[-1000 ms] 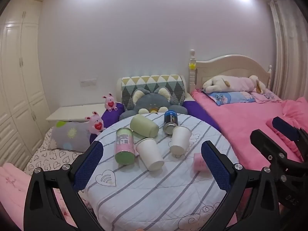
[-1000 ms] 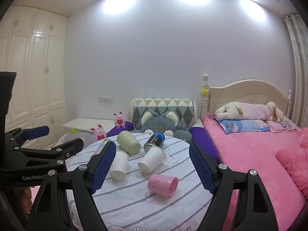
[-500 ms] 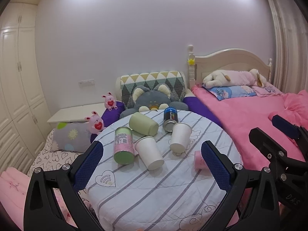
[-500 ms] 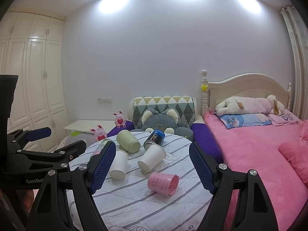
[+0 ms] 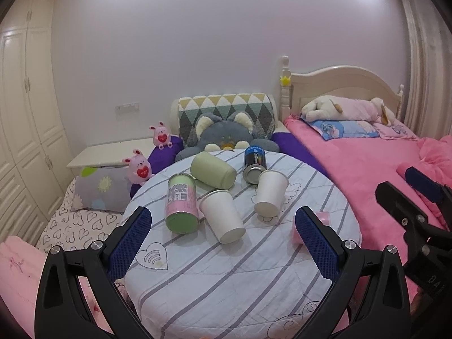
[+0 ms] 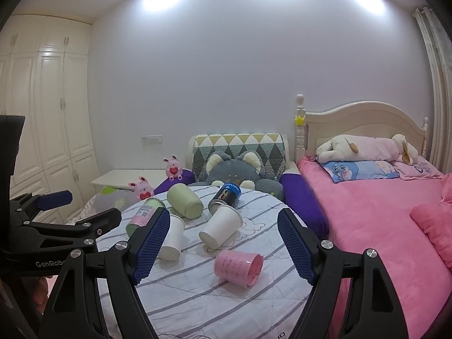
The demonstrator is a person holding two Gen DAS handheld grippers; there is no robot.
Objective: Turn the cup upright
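A round table (image 5: 226,282) with a striped cloth holds several cups and cans lying on their sides. Two white paper cups (image 5: 223,217) (image 5: 270,196), a green cup (image 5: 212,170) and a pink cup (image 6: 238,264) lie there. The pink cup is mostly hidden behind my left finger in the left wrist view (image 5: 322,217). My left gripper (image 5: 223,250) is open and empty above the near table edge. My right gripper (image 6: 223,250) is open and empty, with the pink cup just ahead between its fingers.
A pink-green can (image 5: 181,202) and a blue can (image 5: 255,163) also lie on the table. A pink bed (image 6: 381,226) stands at the right. Plush toys and cushions (image 5: 223,138) sit behind the table. White wardrobes (image 6: 42,113) line the left wall.
Both views have tilted slightly downward, so the table sits a little higher and closer in the frames. The cups have not moved. Both grippers stay open.
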